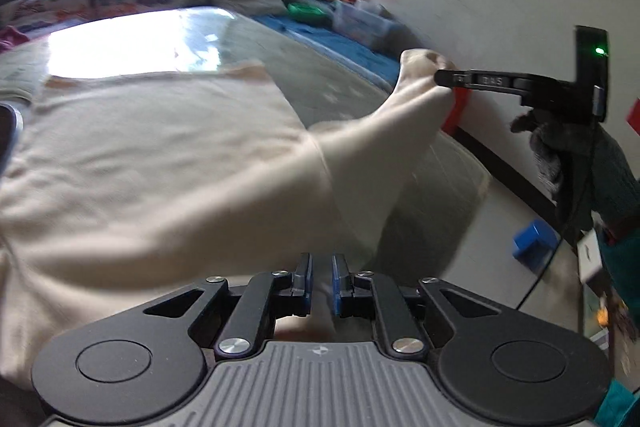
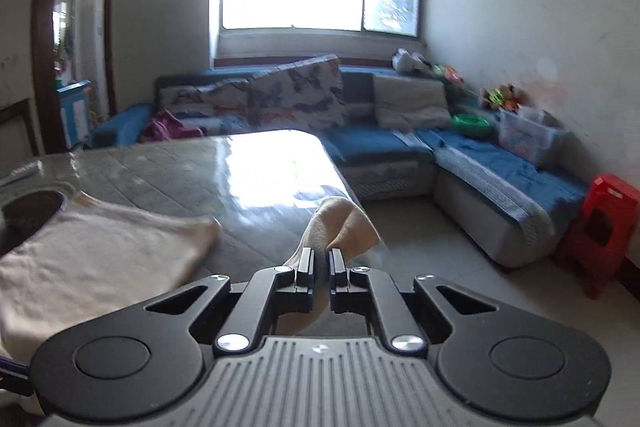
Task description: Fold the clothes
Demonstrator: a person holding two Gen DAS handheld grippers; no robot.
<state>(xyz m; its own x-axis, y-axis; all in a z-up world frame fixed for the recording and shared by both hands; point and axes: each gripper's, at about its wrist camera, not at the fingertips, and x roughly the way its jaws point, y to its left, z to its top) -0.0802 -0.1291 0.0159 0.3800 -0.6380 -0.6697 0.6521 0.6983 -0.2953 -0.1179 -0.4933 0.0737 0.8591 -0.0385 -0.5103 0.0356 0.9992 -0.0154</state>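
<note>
A cream garment lies spread on the glossy table. My left gripper is shut on the garment's near edge, with cloth between the blue pads. My right gripper is shut on the end of the sleeve and holds it lifted off the table to the right. In the right wrist view the right gripper pinches the cream sleeve end, which sticks up between the fingers; the garment's body lies at lower left on the table.
A blue corner sofa with patterned cushions, toys and a clear box stands behind the table. A red plastic stool stands by the right wall. A dark round object sits at the table's left. A blue block lies on the floor.
</note>
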